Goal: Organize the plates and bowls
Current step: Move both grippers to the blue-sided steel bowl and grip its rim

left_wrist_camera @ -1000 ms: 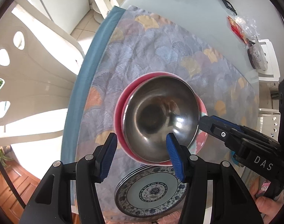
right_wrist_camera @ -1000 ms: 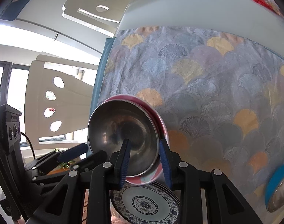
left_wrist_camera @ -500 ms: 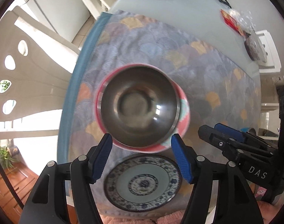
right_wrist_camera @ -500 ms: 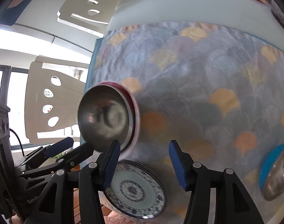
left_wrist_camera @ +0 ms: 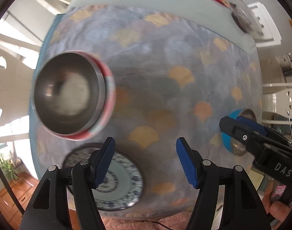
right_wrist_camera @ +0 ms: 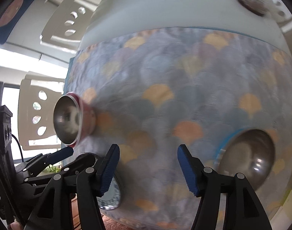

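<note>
Both pairs of blue fingers stand apart on nothing: my left gripper (left_wrist_camera: 144, 161) hangs over the scallop-patterned cloth (left_wrist_camera: 165, 72), my right gripper (right_wrist_camera: 147, 168) has just been opening. The steel bowl nested in a pink bowl (left_wrist_camera: 69, 97) sits at left, beside what looks like a blue-and-white patterned plate (left_wrist_camera: 119, 184). Only the right view shows the blue-rimmed steel bowl (right_wrist_camera: 247, 157) fully.

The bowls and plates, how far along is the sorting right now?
Done: a steel bowl sits nested in the pink bowl, above the patterned plate. In hand: nothing; the left gripper and right gripper are open, the right's jaws just widening. Left: the blue bowl sits apart.
</note>
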Demonstrator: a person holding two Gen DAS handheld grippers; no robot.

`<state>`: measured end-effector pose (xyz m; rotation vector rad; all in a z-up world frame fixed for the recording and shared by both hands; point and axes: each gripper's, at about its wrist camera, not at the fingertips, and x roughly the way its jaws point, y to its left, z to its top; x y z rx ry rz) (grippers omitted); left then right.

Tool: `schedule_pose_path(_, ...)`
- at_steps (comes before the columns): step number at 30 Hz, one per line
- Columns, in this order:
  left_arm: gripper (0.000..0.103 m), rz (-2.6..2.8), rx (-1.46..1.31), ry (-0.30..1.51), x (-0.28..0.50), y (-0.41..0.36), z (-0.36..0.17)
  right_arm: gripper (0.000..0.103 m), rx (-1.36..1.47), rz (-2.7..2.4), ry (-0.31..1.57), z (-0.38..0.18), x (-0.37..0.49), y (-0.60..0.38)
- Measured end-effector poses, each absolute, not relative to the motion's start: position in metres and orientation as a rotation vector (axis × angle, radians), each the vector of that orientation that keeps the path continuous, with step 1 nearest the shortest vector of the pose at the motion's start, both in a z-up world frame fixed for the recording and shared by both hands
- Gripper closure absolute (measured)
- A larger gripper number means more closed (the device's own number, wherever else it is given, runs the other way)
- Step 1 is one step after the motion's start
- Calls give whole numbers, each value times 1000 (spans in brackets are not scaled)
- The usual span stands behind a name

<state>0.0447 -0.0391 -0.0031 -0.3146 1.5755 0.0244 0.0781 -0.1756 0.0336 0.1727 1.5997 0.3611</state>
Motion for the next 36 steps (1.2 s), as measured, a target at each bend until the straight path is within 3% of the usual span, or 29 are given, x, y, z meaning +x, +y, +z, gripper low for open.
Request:
schedule_pose_path(17, 39, -86, -238, 1606, 62, -143, -14, 42, 318, 225, 1592, 19, 70, -305)
schedule_pose_path(36, 38, -248, -129, 1584, 88, -229, -47, 42, 575, 110, 1446, 12, 49, -384)
